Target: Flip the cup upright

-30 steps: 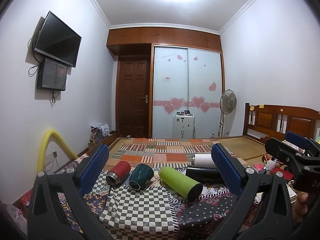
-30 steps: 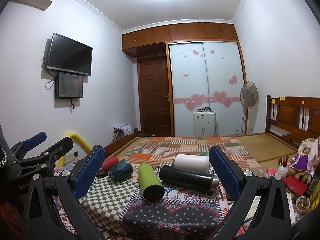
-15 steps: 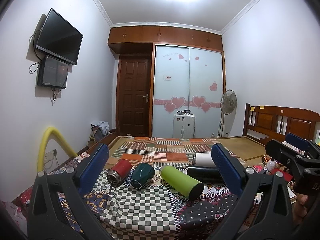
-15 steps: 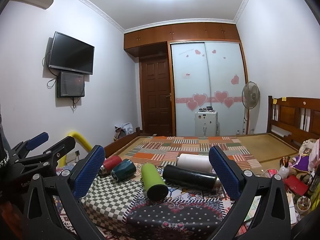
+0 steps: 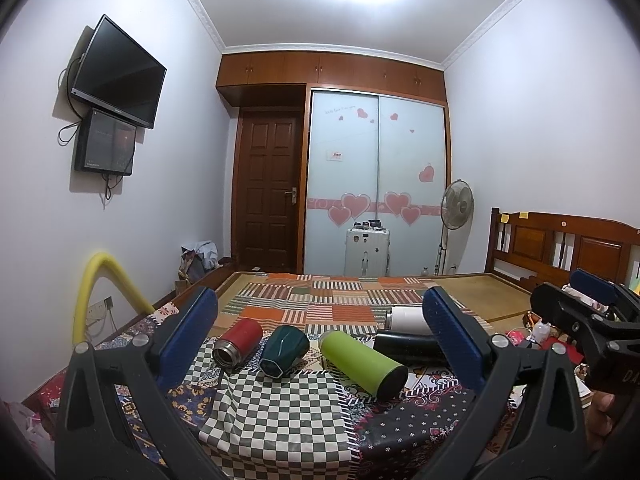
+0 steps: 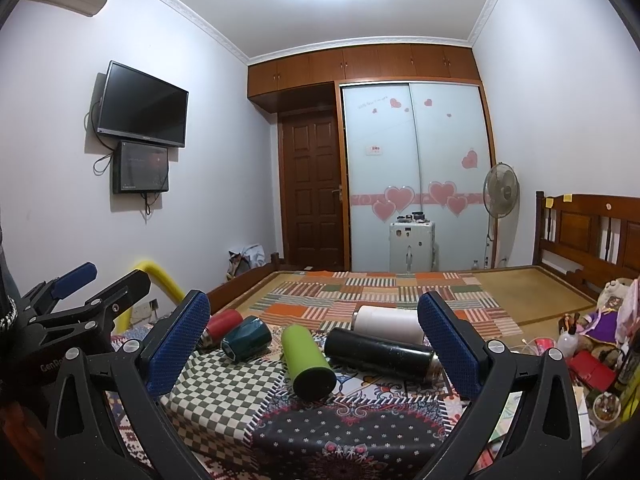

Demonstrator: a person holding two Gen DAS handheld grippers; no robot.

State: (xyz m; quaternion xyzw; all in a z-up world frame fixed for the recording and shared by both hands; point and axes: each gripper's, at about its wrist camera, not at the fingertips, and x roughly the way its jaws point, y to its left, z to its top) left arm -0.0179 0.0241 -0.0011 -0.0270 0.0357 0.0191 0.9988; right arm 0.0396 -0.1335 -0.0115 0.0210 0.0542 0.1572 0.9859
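5 cups [image 5: 283, 350] sideways on patterned cloths [image 5: 276, 408]

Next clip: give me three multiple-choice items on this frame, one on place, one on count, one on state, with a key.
1. What lies directly left of the lime green bottle?
A. dark green cup
B. white bottle
C. black bottle

2. How many drink containers lie on the bed?
A. three
B. five
C. seven

3. The left hand-held gripper is
A. shut on the red bottle
B. open, holding nothing
C. out of view

Key: 1 A, it sits between red and lime; 2 B, red, dark green, lime, black, white; 3 B, jaws spread wide, empty.
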